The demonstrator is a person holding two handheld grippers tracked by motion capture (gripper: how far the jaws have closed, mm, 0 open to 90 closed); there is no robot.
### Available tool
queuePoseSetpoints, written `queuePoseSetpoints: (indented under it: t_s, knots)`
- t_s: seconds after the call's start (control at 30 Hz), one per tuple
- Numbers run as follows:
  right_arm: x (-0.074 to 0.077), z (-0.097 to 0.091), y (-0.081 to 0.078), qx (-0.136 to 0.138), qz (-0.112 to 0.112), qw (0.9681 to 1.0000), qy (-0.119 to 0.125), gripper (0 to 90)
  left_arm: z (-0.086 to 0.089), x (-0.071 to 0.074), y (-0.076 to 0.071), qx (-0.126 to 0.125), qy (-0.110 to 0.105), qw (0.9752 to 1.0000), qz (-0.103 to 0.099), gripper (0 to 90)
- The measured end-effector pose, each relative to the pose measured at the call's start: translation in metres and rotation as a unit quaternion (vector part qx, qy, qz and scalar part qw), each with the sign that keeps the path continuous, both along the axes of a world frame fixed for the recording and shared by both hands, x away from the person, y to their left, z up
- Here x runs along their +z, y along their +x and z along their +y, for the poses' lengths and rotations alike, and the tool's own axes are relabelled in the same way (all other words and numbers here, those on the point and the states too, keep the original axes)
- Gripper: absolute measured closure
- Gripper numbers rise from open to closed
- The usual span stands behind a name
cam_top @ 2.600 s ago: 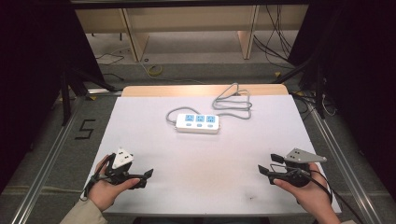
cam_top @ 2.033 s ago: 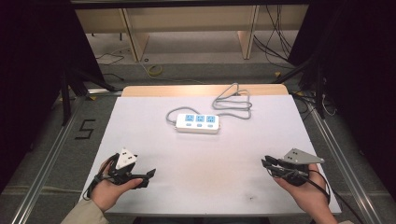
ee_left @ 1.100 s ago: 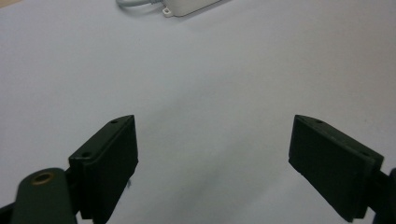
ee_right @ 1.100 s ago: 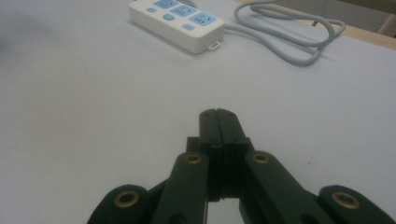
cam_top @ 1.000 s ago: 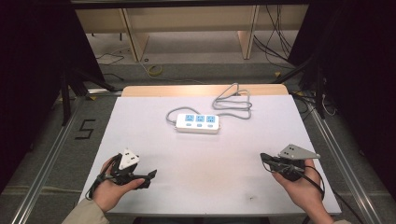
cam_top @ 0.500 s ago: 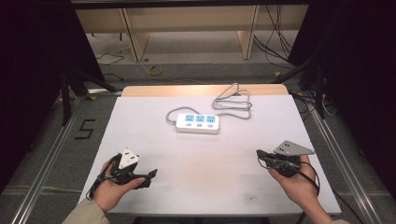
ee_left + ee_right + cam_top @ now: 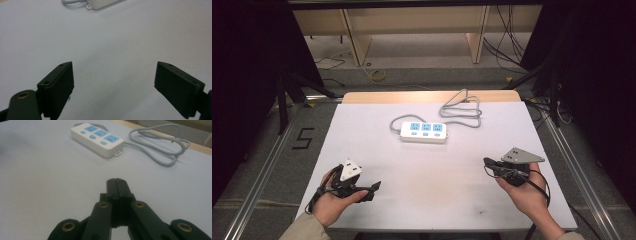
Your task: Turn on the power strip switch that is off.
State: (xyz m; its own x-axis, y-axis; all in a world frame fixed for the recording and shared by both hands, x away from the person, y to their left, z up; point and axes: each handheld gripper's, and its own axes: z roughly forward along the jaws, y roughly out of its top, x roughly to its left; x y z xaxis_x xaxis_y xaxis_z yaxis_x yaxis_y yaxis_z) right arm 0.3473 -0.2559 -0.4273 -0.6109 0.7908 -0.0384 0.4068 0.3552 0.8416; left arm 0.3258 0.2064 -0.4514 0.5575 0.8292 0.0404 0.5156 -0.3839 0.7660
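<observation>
A white power strip (image 7: pixel 424 132) with blue sockets lies in the far middle of the white table (image 7: pixel 437 175), and its grey cable (image 7: pixel 459 110) loops behind it to the right. My left gripper (image 7: pixel 371 191) rests near the front left corner, held in a hand. In the left gripper view its jaws stand wide apart (image 7: pixel 113 85) over bare table, with a corner of the power strip (image 7: pixel 100 3) at the top edge. My right gripper (image 7: pixel 488 162) is at the front right, pointing toward the strip. Its jaws are pressed together (image 7: pixel 117 181) with nothing between them, and the power strip (image 7: pixel 97 138) and cable (image 7: pixel 160 147) lie well ahead.
A wooden strip (image 7: pixel 427 96) borders the table's far edge. Beyond it are the legs of wooden furniture (image 7: pixel 354 37) and loose cables on the floor. Metal rails (image 7: pixel 262 170) run along both sides of the table.
The right gripper's jaws, spread in the oldest frame, have come together, and that hand has drifted slightly up and to the left. The left hand has stayed in place.
</observation>
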Motion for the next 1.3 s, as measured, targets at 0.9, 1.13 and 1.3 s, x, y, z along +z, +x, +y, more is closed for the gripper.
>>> queuePoseSetpoints:
  t_s: [0.9,1.13,1.3]
  knots:
    - [0.002,0.022,0.020,0.010,-0.004,0.9999,-0.003,90.0,-0.001,0.000,0.000,-0.005,0.000,1.0000,0.000,15.7]
    - [0.004,0.028,0.024,0.013,-0.005,0.9999,-0.004,90.0,-0.001,0.000,0.000,-0.006,0.000,1.0000,0.001,15.7]
    - [0.004,0.031,0.028,0.013,-0.004,0.9999,-0.004,90.0,-0.001,0.000,0.000,-0.006,0.000,1.0000,0.002,15.7]
